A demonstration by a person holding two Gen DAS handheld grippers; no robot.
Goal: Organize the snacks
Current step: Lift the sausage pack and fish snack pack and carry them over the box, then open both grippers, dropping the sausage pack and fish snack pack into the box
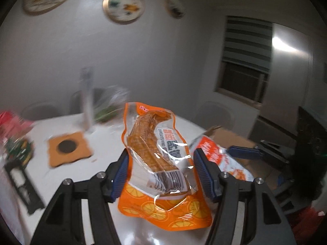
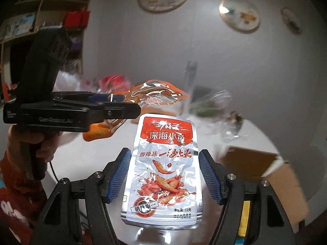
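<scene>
The left gripper held an orange snack pack up in the air above the white counter. Its blue fingers pressed the pack's two side edges, so the pack stood upright. The right gripper held a silver and red fish snack pack the same way, by its sides. Both packs looked ready to go into the open cardboard box on the counter nearby. The silver pack read "深海小鱼", "香辣味" and "12克". The left gripper's side read "GenRobot.AI".
</scene>
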